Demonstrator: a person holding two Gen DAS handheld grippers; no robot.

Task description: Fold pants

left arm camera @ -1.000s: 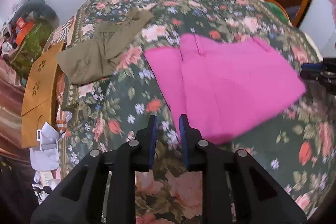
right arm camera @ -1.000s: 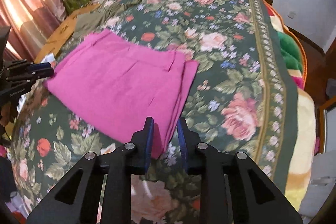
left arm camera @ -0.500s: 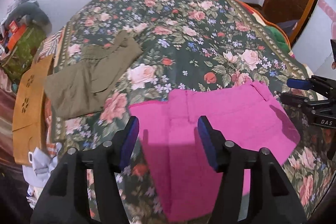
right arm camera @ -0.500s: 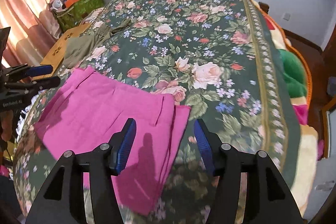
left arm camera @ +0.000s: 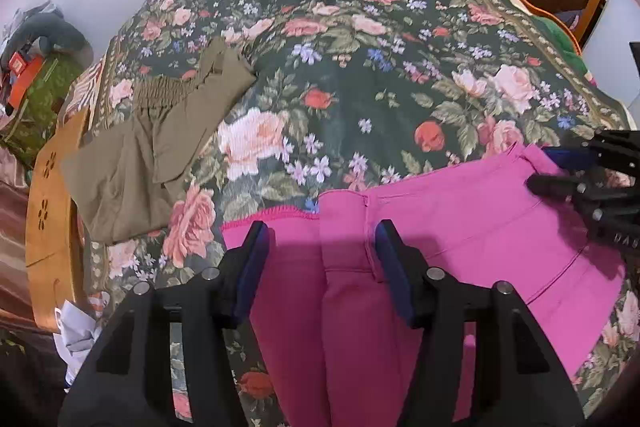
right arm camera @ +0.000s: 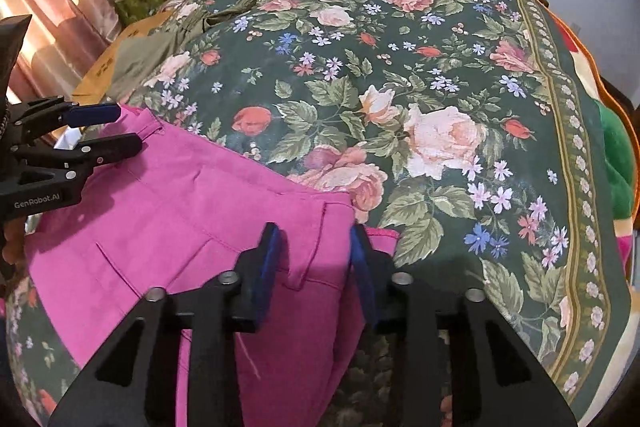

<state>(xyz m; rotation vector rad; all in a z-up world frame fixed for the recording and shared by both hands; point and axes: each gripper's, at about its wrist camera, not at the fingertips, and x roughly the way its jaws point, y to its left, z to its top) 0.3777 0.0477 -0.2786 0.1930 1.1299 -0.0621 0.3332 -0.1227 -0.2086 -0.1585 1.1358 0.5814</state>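
Since the earlier pictures both grippers had come forward over the pink pants, whose far edge, once high in each view, now lay just ahead of the fingertips.

Left wrist view: we found the left gripper point(left arm camera: 320, 251) poised over the pink pants point(left arm camera: 460, 227), its jaws released and standing wide, with cloth below the gap and neither pad pressing on it. The left fingertip sat at the pants' frayed left corner. The pants lay flat on the floral bedspread point(left arm camera: 360, 75), near its front edge. We noted the right gripper point(left arm camera: 544, 169) at the pants' far right corner. Beyond the pink edge the bedspread ran bare to the wall. Olive trousers point(left arm camera: 152, 155) lay well apart at the left edge of the bed, beside a wooden panel point(left arm camera: 48, 195).

Right wrist view: we recorded the right gripper point(right arm camera: 314, 247) over the pants' point(right arm camera: 180, 207) right edge, near the corner. Its jaws had just been closing and stood part-way in, astride a raised seam; we could not tell whether the pads touched the cloth, and we saw no grip. The left gripper point(right arm camera: 128, 129) entered from the left, apart, over the far left corner. To the right and ahead the bedspread point(right arm camera: 440, 67) was open up to its patterned border. The olive trousers point(right arm camera: 140, 59) lay at the far left edge.
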